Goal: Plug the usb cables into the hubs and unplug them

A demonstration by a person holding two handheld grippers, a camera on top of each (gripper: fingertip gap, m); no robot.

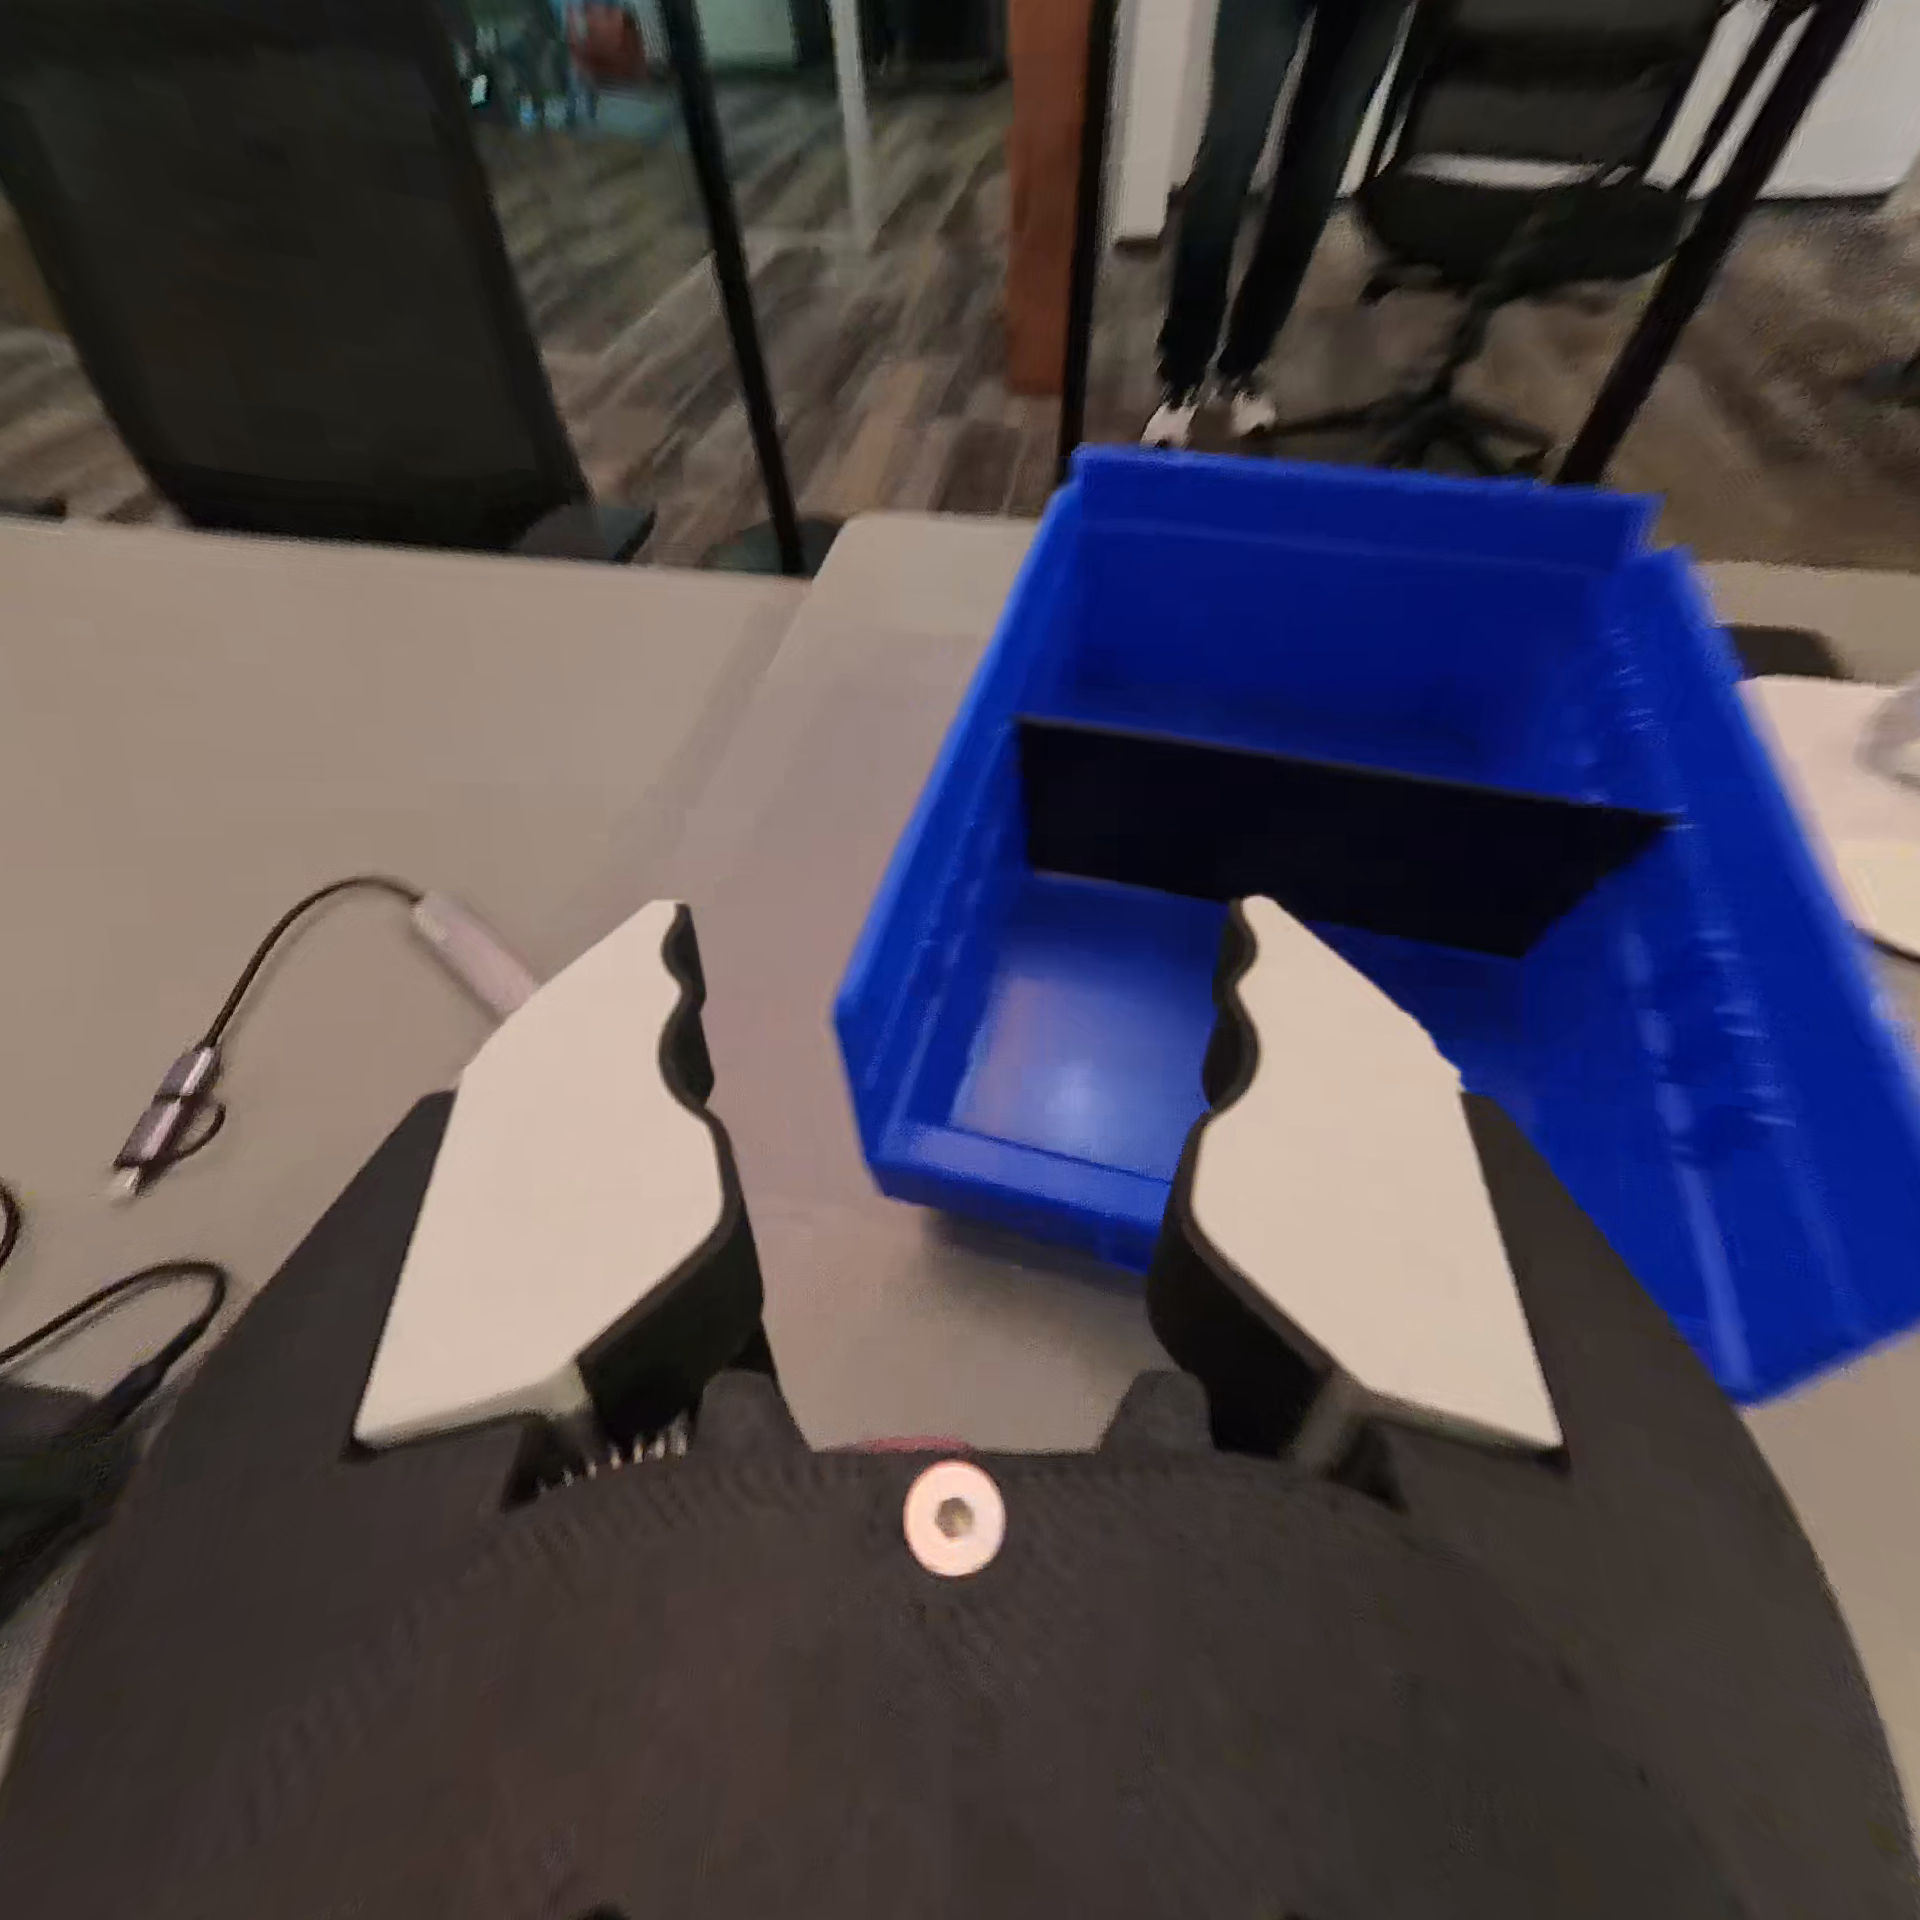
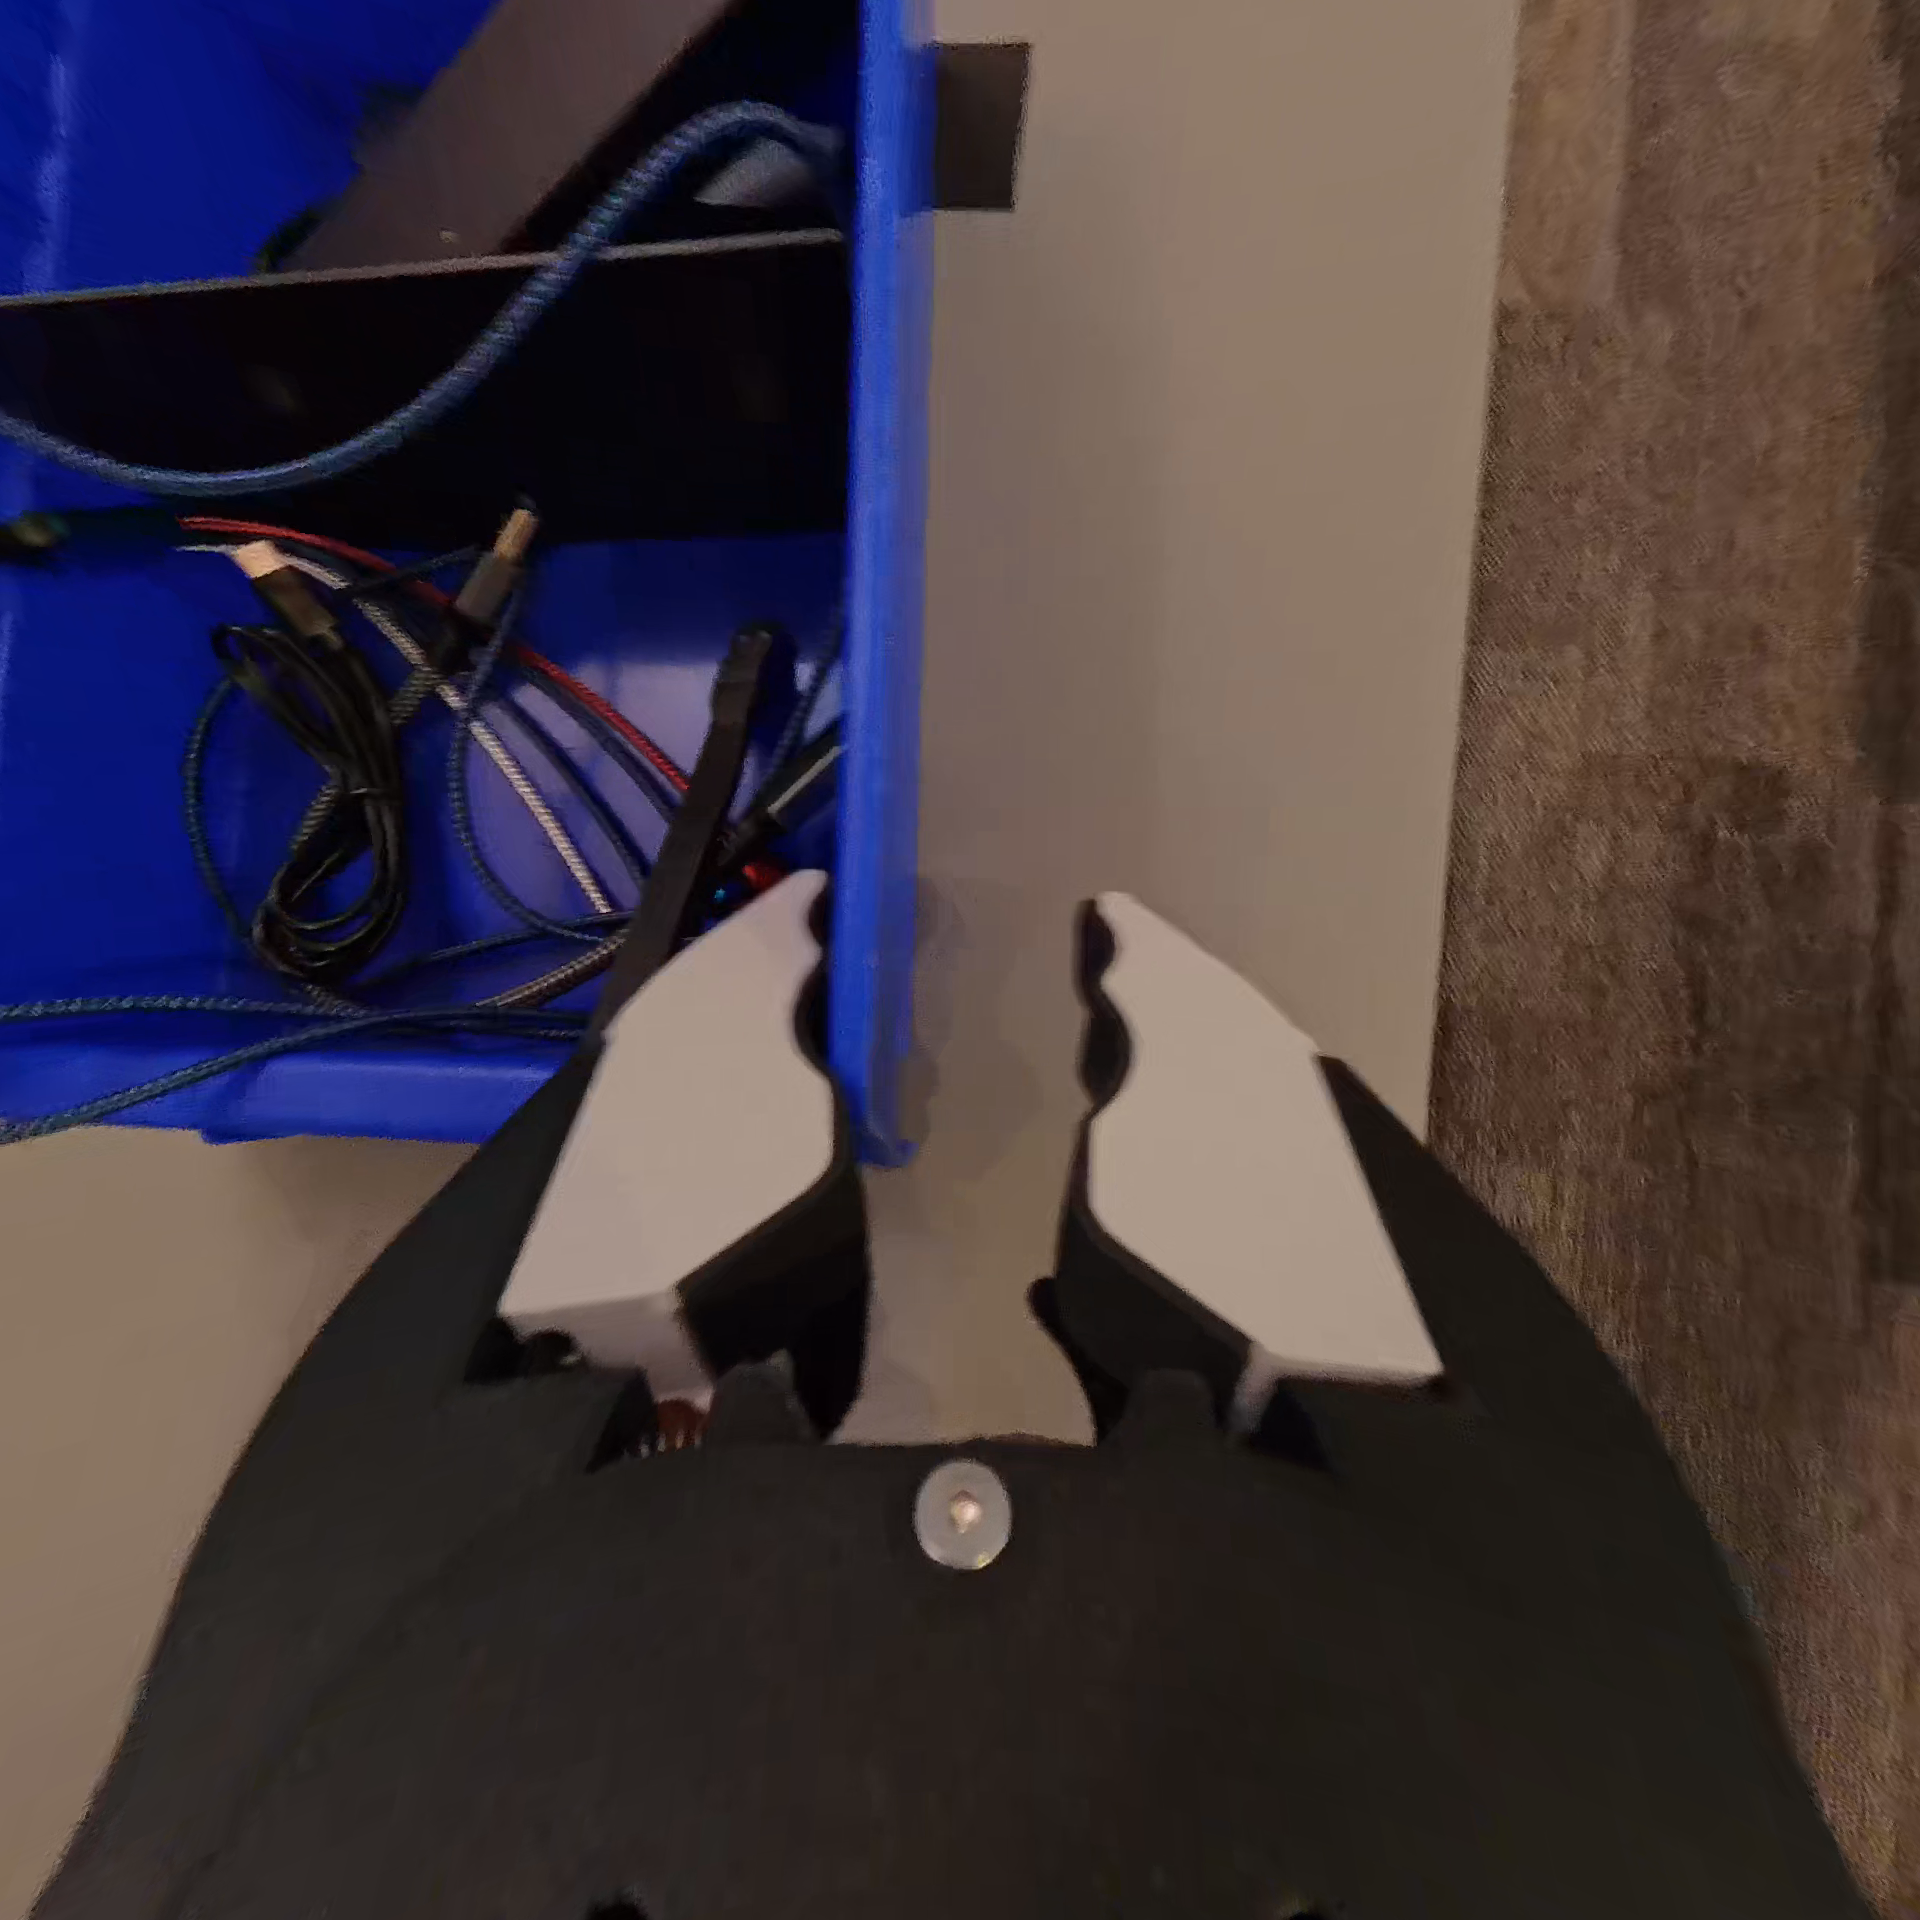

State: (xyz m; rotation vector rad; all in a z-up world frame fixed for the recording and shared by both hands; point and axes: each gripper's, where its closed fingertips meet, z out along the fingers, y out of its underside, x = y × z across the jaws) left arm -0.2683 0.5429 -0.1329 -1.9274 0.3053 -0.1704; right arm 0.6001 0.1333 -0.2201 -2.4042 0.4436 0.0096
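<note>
We read this as the fetch step: nothing is plugged yet, and neither tool has a cable.

The left hand-held gripper (image 1: 961,925) is spread wide with nothing between its fingers. It hangs above the surface (image 1: 312,727) at the near corner of an empty blue bin (image 1: 1039,1070), whose black divider (image 1: 1299,831) sits at 12 o'clock.

The right hand-held gripper (image 2: 956,914) is partly spread and pinches nothing. It straddles the side wall of a second blue bin (image 2: 883,623): one finger (image 2: 727,997) inside beside the wall, the other outside over the bare surface with a clear gap to the wall.

The usb cables (image 2: 416,748) lie tangled in that bin's near compartment, at 10 o'clock from the right tool; a metal plug (image 2: 509,551) points up among them.

Next move, as we judge it: shift the right tool toward 10 o'clock, clear of the wall, and close on one plug body, not the braid.

Only the left view shows the likely hub (image 1: 468,945) with its black lead and a small adapter (image 1: 171,1101), at 9 o'clock on the surface. Only the right view shows the cable pile and the carpet edge (image 2: 1714,831).
</note>
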